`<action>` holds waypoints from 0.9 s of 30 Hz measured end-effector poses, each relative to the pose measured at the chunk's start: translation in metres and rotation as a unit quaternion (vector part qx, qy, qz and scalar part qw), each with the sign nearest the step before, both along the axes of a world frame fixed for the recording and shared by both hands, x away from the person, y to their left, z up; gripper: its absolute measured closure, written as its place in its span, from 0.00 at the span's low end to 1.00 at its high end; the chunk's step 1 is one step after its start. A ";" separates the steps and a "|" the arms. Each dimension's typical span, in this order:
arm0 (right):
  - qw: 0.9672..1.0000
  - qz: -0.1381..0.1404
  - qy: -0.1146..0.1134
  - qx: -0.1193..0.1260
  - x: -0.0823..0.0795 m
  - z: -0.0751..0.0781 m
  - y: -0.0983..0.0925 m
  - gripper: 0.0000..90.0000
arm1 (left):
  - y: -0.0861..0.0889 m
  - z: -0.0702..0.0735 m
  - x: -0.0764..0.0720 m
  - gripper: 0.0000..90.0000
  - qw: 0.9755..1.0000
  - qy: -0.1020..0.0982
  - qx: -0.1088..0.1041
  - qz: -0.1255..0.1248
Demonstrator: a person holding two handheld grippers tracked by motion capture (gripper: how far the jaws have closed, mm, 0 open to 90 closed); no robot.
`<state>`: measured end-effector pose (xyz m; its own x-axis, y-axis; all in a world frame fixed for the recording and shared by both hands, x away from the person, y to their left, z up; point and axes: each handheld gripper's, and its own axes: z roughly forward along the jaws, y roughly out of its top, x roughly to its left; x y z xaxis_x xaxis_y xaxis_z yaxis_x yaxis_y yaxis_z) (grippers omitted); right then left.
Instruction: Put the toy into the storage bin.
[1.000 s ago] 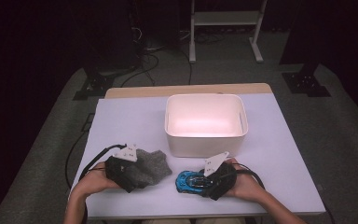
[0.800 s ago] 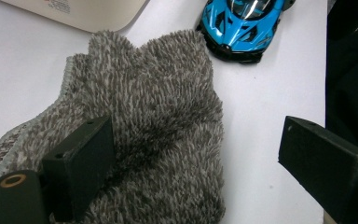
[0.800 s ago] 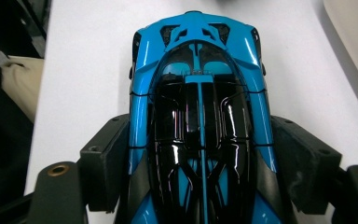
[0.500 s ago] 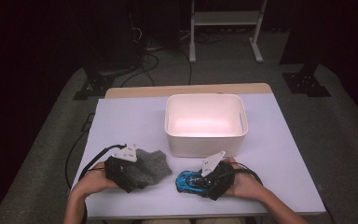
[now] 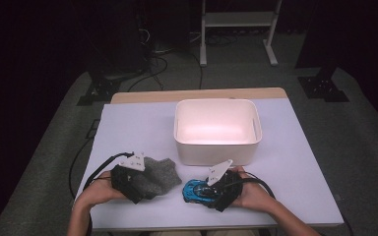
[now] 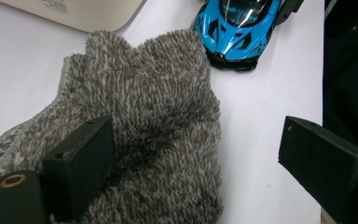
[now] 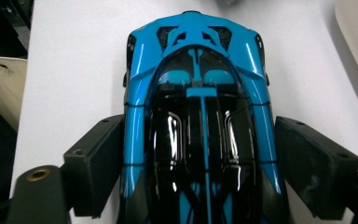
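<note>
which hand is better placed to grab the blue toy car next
Right. The right tool already straddles the toy car, a jaw along each side, though open. The left tool is open over the grey cloth, with the car beyond it.

In the high view, two forearms enter from the bottom edge, both bare with no sleeves showing. The left gripper (image 5: 137, 183) at lower left is a black blocky body topped by a pale grey three-cornered plate with small dark dots; a black cable loops out from it toward the lower left. The right gripper (image 5: 207, 192) at lower centre is the same black build with its own grey plate tilted up and a black cable curving off right. In the gripper views, the fingers (image 6: 81, 170) are matt black rectangular blocks with small screw holes, and a brass-ringed hole sits at lower left.
</note>
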<state>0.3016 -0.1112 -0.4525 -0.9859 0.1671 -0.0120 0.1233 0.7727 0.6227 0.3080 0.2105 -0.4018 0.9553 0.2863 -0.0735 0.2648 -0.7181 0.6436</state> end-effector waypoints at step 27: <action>1.000 0.004 0.007 0.014 -0.001 0.008 -0.014 0.30 | 0.001 -0.001 0.001 0.11 1.000 0.002 -0.001 0.001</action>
